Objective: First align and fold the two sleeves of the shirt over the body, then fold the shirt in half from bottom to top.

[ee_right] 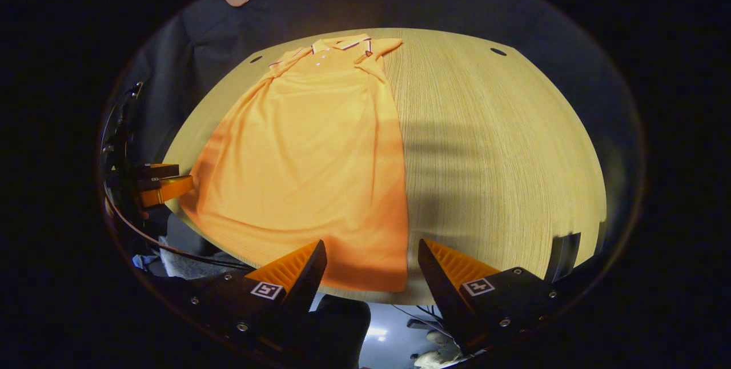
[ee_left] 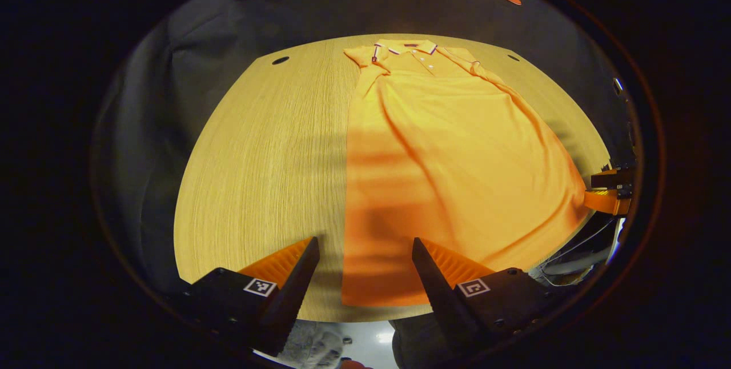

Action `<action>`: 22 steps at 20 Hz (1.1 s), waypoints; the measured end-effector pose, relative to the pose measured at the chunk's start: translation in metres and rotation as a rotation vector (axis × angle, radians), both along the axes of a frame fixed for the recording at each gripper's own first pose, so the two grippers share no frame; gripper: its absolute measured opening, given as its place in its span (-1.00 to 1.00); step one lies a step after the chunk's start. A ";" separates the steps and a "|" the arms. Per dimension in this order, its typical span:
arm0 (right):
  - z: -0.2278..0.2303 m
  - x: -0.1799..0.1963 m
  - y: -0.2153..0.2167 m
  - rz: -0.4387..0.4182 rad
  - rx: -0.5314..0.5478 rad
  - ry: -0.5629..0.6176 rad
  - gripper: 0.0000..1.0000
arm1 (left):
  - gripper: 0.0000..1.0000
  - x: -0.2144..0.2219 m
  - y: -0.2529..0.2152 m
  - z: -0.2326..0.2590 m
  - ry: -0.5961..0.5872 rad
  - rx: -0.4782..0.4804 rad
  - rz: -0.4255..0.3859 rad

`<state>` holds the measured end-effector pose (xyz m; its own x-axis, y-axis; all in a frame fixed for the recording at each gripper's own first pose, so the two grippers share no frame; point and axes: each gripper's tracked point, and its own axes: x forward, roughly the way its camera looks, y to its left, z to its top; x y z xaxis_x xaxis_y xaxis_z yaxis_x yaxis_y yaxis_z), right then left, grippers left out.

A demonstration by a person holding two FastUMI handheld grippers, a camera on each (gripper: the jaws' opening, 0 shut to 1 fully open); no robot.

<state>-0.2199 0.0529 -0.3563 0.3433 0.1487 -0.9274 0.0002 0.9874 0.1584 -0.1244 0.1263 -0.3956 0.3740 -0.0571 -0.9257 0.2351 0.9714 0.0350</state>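
Orange shirt (ee_left: 457,152) flat on a pale wood table (ee_left: 268,152), collar (ee_left: 406,47) at the far edge, hem just short of the near edge; both sleeves folded in over the body, the garment lying as a long narrow shape; bottom-to-top fold not yet made. Left gripper (ee_left: 365,246) spread wide and holding nothing, poised above the hem's left corner (ee_left: 357,295), one finger over bare wood, the other over cloth. Right gripper (ee_right: 371,249) likewise apart and empty, straddling the hem's right corner (ee_right: 394,280); seen too at the right rim of the left gripper view. Broad bare wood left of the shirt in the left gripper view and right of it in the right gripper view; narrow strip of table past the near hem. Two small dark holes (ee_left: 280,60) near the table's far corners, well apart from the cloth. Black cloth wall (ee_left: 320,9) behind the table; cables (ee_right: 171,249) hanging off the near edge beside the left gripper; light floor (ee_left: 371,337) below.
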 end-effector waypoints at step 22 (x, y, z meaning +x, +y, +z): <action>-0.016 0.004 0.037 -0.052 0.125 0.047 -0.92 | -0.94 -0.007 -0.053 -0.033 0.065 -0.128 -0.001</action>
<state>-0.2155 0.0898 -0.3720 0.3099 0.2472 -0.9181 0.0616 0.9584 0.2789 -0.1317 0.0736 -0.4286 0.3135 -0.1769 -0.9330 0.2333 0.9667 -0.1049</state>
